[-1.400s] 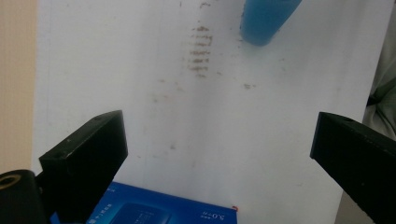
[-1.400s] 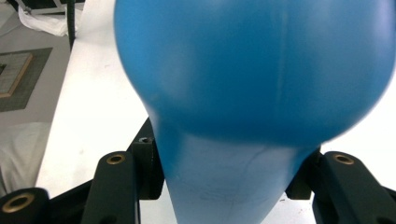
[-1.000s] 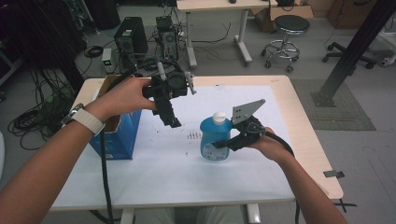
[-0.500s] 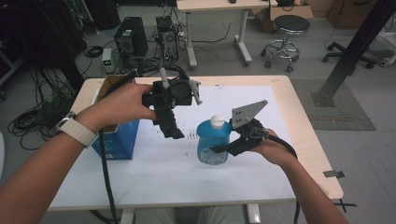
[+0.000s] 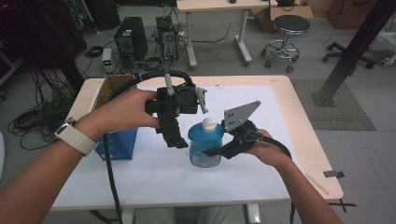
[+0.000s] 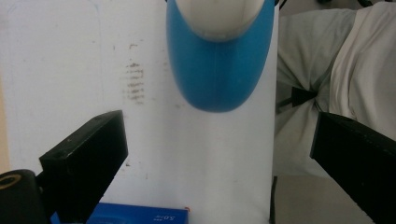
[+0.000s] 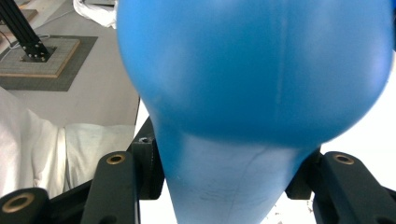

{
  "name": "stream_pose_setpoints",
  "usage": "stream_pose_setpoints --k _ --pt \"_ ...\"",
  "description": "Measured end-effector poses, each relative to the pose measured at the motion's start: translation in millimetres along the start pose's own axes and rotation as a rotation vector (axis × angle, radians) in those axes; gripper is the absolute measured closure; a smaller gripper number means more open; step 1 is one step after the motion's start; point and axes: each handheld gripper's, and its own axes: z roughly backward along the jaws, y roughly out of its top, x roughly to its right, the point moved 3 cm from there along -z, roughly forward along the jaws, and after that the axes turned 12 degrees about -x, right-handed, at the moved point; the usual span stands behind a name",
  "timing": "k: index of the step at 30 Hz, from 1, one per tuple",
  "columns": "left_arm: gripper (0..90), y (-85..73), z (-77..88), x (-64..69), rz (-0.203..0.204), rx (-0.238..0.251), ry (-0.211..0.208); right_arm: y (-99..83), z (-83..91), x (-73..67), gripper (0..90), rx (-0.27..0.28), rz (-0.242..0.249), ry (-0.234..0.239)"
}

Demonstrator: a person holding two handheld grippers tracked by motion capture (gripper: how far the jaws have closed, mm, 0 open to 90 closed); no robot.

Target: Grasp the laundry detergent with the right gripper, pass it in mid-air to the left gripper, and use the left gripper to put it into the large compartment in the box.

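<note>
1. Since earlier, left gripper [image 5: 176, 140] has closed in beside the blue bottle [image 5: 206, 148], jaws spread wide.
2. Right gripper [image 5: 212, 151] clamps the bottle, on or just above the table [image 5: 299, 140].
3. White cap [image 5: 209, 123] remains on; removal apparently pending.

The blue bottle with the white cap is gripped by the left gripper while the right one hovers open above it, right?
Not quite: the right gripper grips the blue bottle, as the right gripper view shows; the left gripper hovers open beside its white cap.
</note>
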Motion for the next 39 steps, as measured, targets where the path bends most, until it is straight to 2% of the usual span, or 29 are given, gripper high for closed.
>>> stream_pose_setpoints --k 11,25,39 --pt "4.6 7.3 -7.0 0.5 -0.014 -0.003 -0.022 9.1 -9.7 -0.7 45.2 -0.002 0.018 0.024" --pt "4.8 15.5 -15.8 -3.1 -0.027 -0.006 -0.037 16.2 -15.2 0.6 45.2 -0.006 0.032 0.030" --pt "5.3 19.4 -23.1 -5.9 -0.024 -0.005 -0.048 15.5 -17.1 2.6 45.2 -0.007 0.026 0.032"
